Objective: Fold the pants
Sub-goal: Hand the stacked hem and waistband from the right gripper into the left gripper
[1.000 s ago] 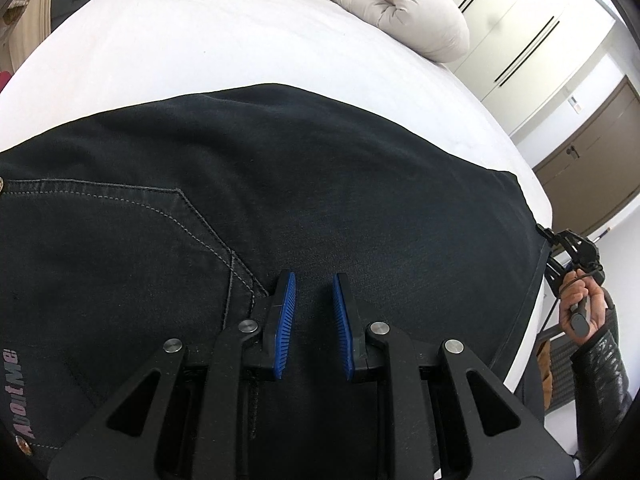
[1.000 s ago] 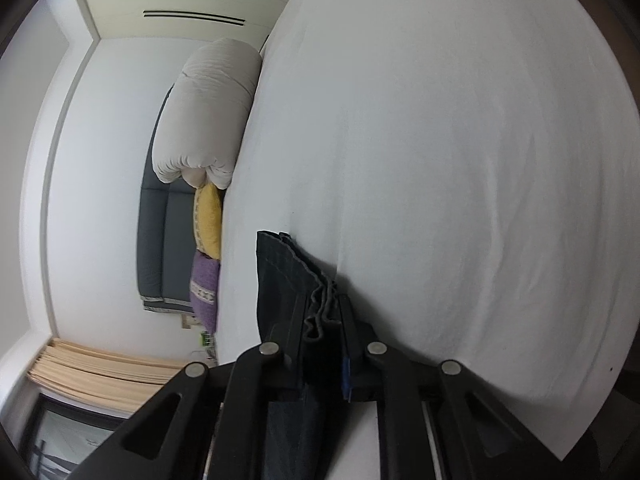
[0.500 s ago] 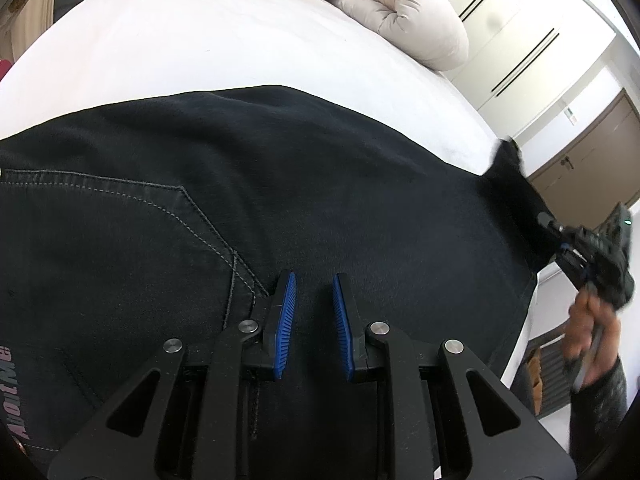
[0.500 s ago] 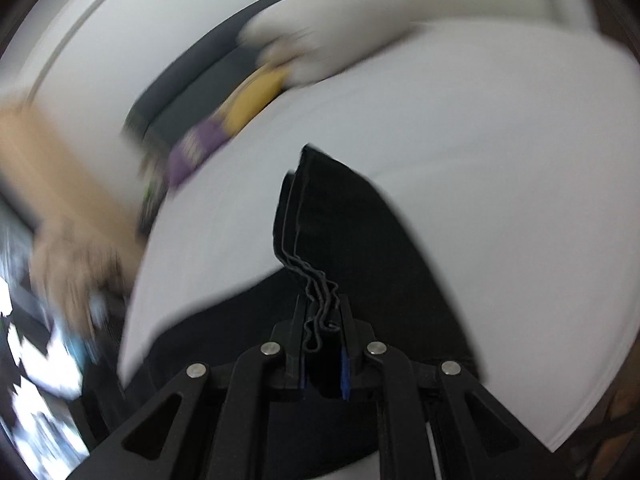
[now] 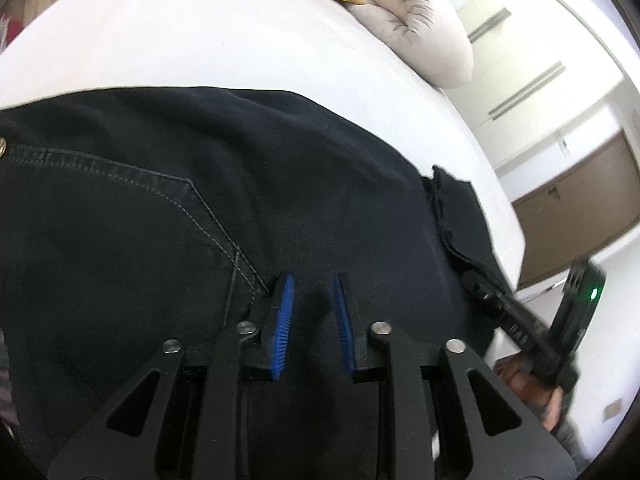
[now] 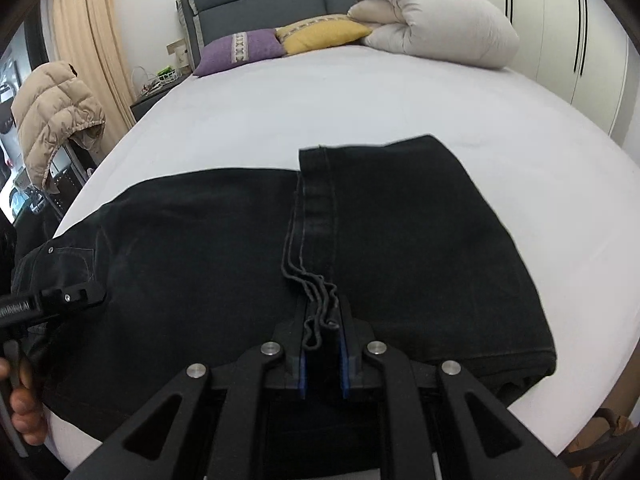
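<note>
A white bed (image 6: 360,92) fills the frame, with black pants (image 6: 192,248) spread across its lower half, their leg ends folded over to lie at centre. At bottom centre, the right gripper (image 6: 323,354) fingers are clamped on the stacked hems (image 6: 316,312). The left gripper (image 5: 312,316), bottom centre of its view, has just been opening; its blue fingers (image 5: 283,320) stand apart over the pants, pressing nothing.

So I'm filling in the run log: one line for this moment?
step: fold pants | right gripper: shut on hem, leg over pants | left gripper: jaws just opening, over pants | surface: bed
</note>
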Available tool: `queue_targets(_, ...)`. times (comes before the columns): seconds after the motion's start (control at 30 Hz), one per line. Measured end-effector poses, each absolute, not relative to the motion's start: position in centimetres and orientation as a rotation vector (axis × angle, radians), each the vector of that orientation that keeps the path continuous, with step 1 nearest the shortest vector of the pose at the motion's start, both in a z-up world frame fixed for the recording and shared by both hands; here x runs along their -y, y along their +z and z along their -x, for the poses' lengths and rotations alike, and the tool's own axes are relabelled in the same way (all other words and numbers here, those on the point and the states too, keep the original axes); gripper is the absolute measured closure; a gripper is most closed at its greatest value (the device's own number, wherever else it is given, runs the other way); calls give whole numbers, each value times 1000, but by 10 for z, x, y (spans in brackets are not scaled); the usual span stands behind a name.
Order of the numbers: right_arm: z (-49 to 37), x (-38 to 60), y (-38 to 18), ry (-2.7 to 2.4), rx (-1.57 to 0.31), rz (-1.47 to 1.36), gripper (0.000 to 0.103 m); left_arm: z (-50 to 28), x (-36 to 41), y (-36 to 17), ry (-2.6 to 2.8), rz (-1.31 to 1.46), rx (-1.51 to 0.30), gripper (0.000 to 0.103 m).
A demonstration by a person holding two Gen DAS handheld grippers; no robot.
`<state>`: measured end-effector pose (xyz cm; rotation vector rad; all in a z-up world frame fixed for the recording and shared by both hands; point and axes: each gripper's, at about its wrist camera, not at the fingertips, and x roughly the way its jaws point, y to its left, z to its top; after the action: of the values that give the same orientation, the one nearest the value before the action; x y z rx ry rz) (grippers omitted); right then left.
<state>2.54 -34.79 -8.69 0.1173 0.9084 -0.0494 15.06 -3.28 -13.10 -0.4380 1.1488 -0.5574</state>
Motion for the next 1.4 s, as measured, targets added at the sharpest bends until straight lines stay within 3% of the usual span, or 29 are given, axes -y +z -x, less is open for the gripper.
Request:
queue_targets(0.03, -24, 344, -82, -44, -895, -103, 90, -151, 32, -128, -571, 468, -1156, 62)
queue_targets(0.07, -22, 337, -77, -40, -883, -73, 90, -151, 32, -124, -592, 495, -1154, 40)
queue_targets(0.1, -19, 327, -75, -37, -872, -42, 90, -151, 33, -119, -610, 517, -1146, 28)
queue_targets(0.17, -13, 310, -69, -17, -851, 9, 90, -151, 35, -111, -640, 560, -1146, 19)
queue_targets(0.23, -6, 287, -63, 13, -829, 70, 90, -153, 39, -107, -678, 602, -1170, 15)
queue_targets(0.53, 5, 208, -66, 122, -827, 198, 90, -164, 29, -122, -699, 706, -1289, 15)
queue_targets(0.63, 5, 187, -61, 169, -818, 217, 90, -167, 25, -121, -708, 700, -1302, 25)
queue_targets(0.7, 3, 173, -59, 195, -814, 228, 90, -169, 23, -125, -710, 702, -1320, 68)
queue_targets(0.8, -2, 158, -58, 220, -817, 241, 89, -165, 18, -130, -697, 690, -1335, 88)
queue_targets(0.9, -5, 149, -58, 237, -818, 243, 89, -165, 6, -126, -695, 677, -1310, 93)
queue_targets(1.33, -16, 120, -79, 299, -873, 278, 89, -152, -34, -146, -610, 635, -1301, 93)
queue_targets(1.4, -21, 120, -84, 310, -899, 280, 84, -155, -33, -152, -602, 632, -1307, 93)
